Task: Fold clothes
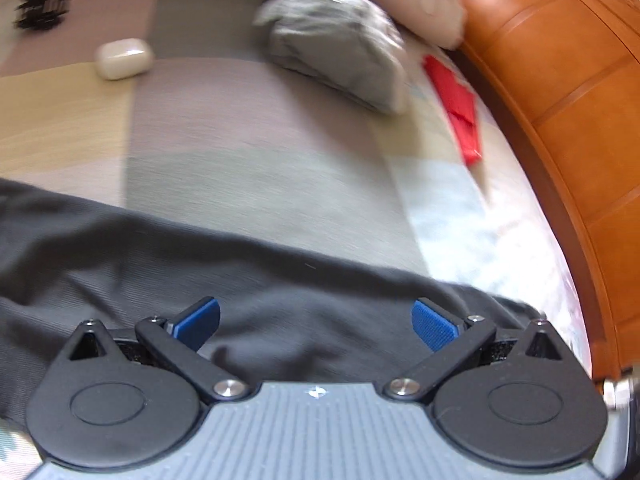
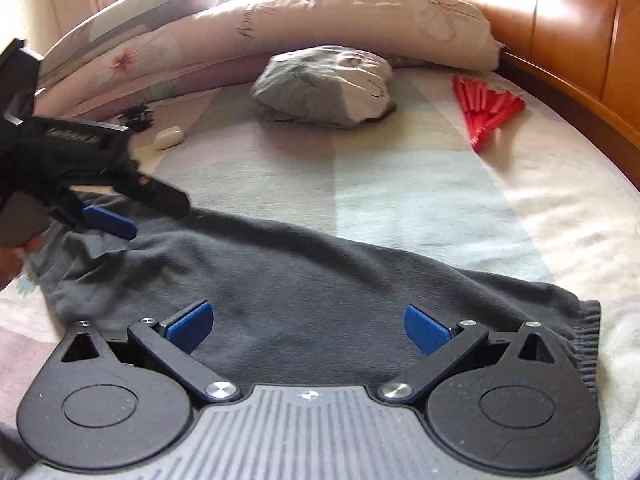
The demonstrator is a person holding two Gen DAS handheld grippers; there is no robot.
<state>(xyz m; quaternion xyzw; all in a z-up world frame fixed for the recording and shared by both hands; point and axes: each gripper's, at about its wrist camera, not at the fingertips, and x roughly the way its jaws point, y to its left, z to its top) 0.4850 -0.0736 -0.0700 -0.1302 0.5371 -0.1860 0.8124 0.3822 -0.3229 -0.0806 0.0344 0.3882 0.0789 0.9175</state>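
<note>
In the left wrist view, the left gripper (image 1: 316,322) hangs over a dark grey knitted garment (image 1: 120,248) that lies spread across a bed with a pastel patchwork cover (image 1: 248,152); its blue-padded fingers (image 1: 198,322) stand wide apart with nothing between them. Beyond the garment lie a crumpled light grey cloth bundle (image 1: 336,44), a small glossy white rounded case (image 1: 124,58), a blurred black spiky object (image 1: 42,6) and a folded red fan (image 1: 456,108), the fan close beside the orange-brown wooden headboard (image 1: 560,92). No writing can be read here (the picture is smeared by motion). In the right wrist view, the right gripper (image 2: 308,326) is likewise spread open and empty above the dark garment, whose ribbed hem (image 2: 588,344) shows at the right edge. The left gripper appears at the far left, held by a hand (image 2: 16,248), one blue pad (image 2: 110,222) low over the garment's far corner; whether it touches the cloth cannot be told. A light label on its black body is too blurred to read. Behind the grey bundle lies a long cream floral pillow (image 2: 360,16) bearing faint cursive script, illegible at this size.
</note>
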